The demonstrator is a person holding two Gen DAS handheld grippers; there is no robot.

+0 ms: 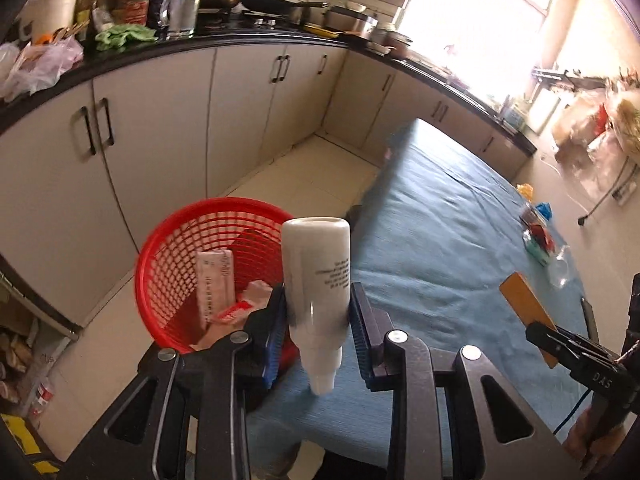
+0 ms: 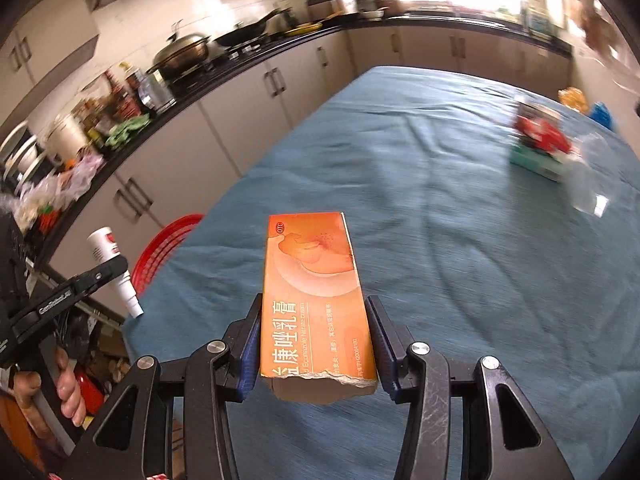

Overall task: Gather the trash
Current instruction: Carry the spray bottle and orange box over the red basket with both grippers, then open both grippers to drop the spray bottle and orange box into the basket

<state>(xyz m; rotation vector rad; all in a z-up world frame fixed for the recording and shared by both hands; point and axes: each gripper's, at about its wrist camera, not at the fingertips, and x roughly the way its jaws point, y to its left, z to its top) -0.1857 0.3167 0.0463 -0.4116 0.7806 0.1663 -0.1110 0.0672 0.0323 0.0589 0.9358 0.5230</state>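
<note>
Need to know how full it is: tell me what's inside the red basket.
The red basket holds a pale upright carton and crumpled red-and-pink packaging at the bottom. The left gripper and its white bottle cover the basket's right side.

White bottle [image 1: 316,280], orange box [image 2: 316,300], red mesh basket [image 1: 192,248], blue tablecloth [image 2: 440,208].

Both wrist views face forward, close; share blue table [image 1: 440,220], red basket [image 2: 168,248].
</note>
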